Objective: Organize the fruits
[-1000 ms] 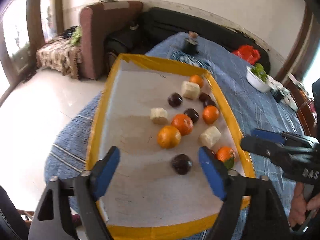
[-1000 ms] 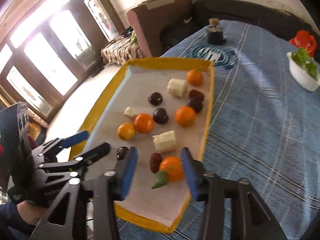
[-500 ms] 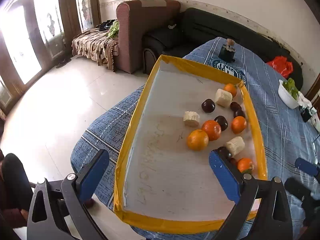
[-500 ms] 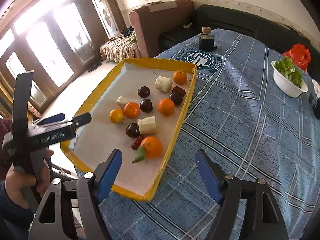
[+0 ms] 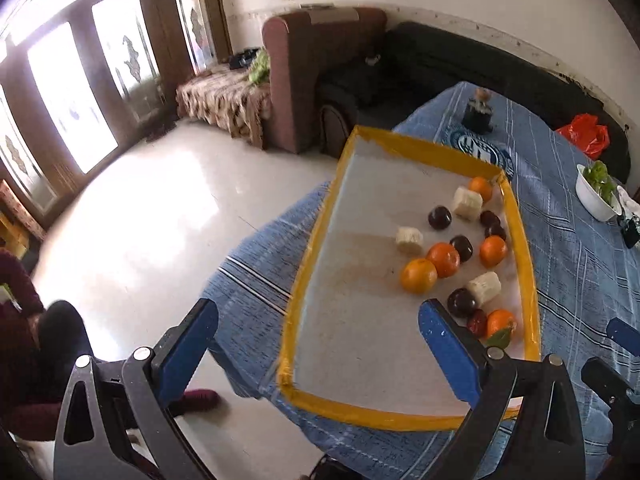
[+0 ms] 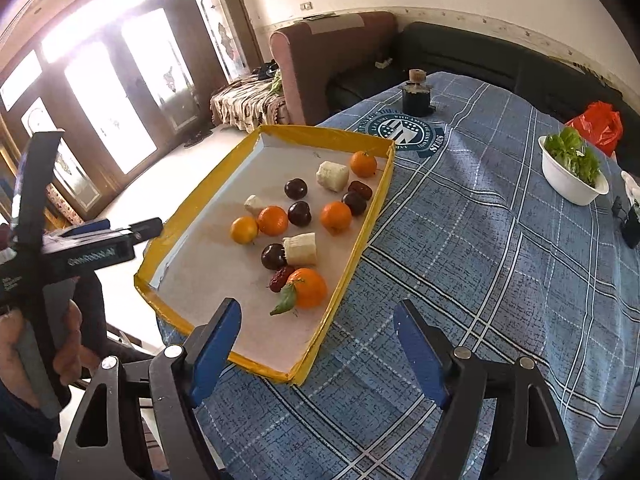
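Both hand-held grippers, left (image 5: 318,338) and right (image 6: 318,338), gape empty; best centre one over the leafy orange (image 6: 307,287) by the tray's (image 6: 362,236) near right edge before closing.

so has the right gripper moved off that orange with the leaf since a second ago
Yes. The right gripper has pulled back and toward the tablecloth side: the leafy orange, earlier between its fingers, now lies well ahead of them inside the tray. Its jaws are open and empty.

Bright daylight from tall windows (image 5: 72,92) at left, blown-out glare on the glossy floor (image 5: 160,216), strong fisheye bending, dark vignetted corners, slight motion blur at lower left
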Demonstrator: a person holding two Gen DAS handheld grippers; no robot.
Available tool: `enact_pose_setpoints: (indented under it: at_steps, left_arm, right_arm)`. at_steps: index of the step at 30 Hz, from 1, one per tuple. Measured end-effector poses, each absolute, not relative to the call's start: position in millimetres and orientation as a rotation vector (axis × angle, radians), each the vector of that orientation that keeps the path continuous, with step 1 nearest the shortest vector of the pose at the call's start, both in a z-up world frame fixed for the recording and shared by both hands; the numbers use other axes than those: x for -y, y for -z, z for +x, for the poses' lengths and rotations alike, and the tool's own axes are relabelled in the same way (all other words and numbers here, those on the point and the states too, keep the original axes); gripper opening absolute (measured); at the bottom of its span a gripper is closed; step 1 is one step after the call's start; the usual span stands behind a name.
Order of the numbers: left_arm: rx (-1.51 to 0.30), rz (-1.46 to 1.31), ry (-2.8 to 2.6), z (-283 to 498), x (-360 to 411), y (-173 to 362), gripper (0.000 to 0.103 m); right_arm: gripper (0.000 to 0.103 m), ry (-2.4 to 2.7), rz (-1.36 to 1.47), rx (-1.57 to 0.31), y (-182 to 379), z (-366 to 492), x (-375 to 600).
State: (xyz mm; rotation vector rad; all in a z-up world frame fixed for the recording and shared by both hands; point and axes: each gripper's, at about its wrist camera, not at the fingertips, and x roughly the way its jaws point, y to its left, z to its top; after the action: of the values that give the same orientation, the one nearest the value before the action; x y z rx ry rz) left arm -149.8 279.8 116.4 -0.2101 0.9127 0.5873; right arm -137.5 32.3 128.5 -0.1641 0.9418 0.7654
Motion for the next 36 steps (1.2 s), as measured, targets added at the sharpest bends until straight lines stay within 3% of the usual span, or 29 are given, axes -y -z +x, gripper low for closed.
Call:
enact_pose_setpoints:
  at_steps: [13, 36]
  left_arm:
    - [-0.858, -0.053, -0.761, -167, -283, -157, 0.101]
    - [-0.905, -0.069, -0.836, -168, -288, -140, 0.101]
  right_arm:
    - [0.083, -0.787, -0.179, -0.916, -134, -141, -42]
    - [0.088, -0.776, -0.201, -0.941, -125, -139, -42]
